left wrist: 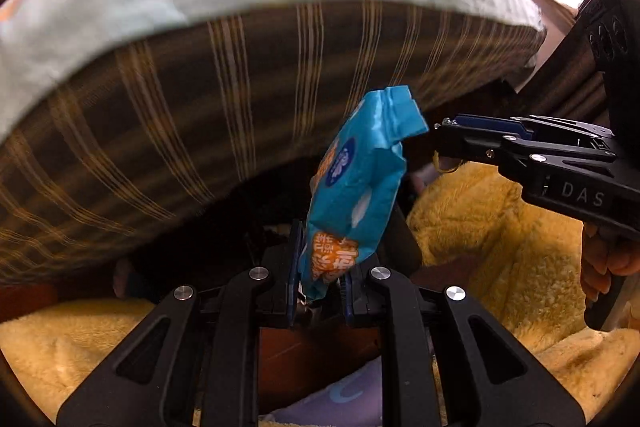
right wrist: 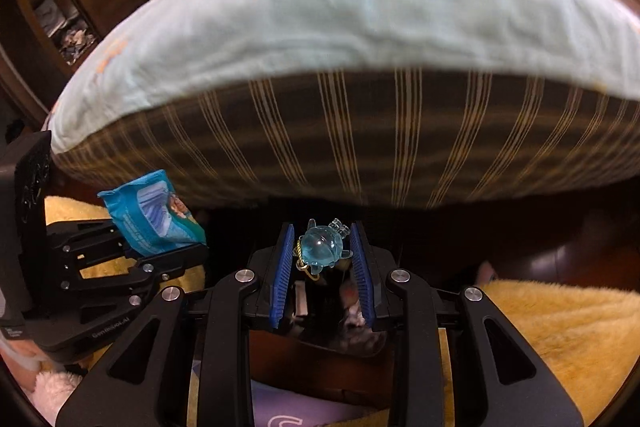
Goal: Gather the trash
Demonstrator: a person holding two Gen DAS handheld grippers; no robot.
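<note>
**Both grippers loaded, held low before the bed edge**

Black linkage arms of the left gripper (left wrist: 320, 279) fill the bottom of the left wrist view. Its blue-padded fingers (left wrist: 295, 263) are clamped on the lower end of a blue wrapper (left wrist: 356, 179) bearing orange printing and a round dark blue logo. The packet stands upright out of the grip, its crimped top end leaning toward the right gripper (left wrist: 440, 141), which enters from the right edge of that view. A hand (left wrist: 604, 263) is wrapped around the right gripper's handle.

In the right wrist view, the right gripper's ribbed blue pads (right wrist: 282, 273) are closed on a small translucent blue trinket (right wrist: 322, 247), rounded in body with stubby projections, with a thin gold cord at its left side. The trinket sits near the fingertips, between the two pads and touching both. The left gripper with its wrapper appears at the left of this view, just beside the right gripper.

A mattress side (right wrist: 360, 135) in dark brown fabric with tan stripes spans both views ahead of the grippers, with a pale blue sheet (right wrist: 320, 11) on top. Yellow fleece fabric (left wrist: 500, 227) lies below and on both sides of the grippers. Under the bed the space is dark; contents there cannot be made out. Wooden shelving (right wrist: 60, 7) stands at upper left in the right wrist view.
</note>
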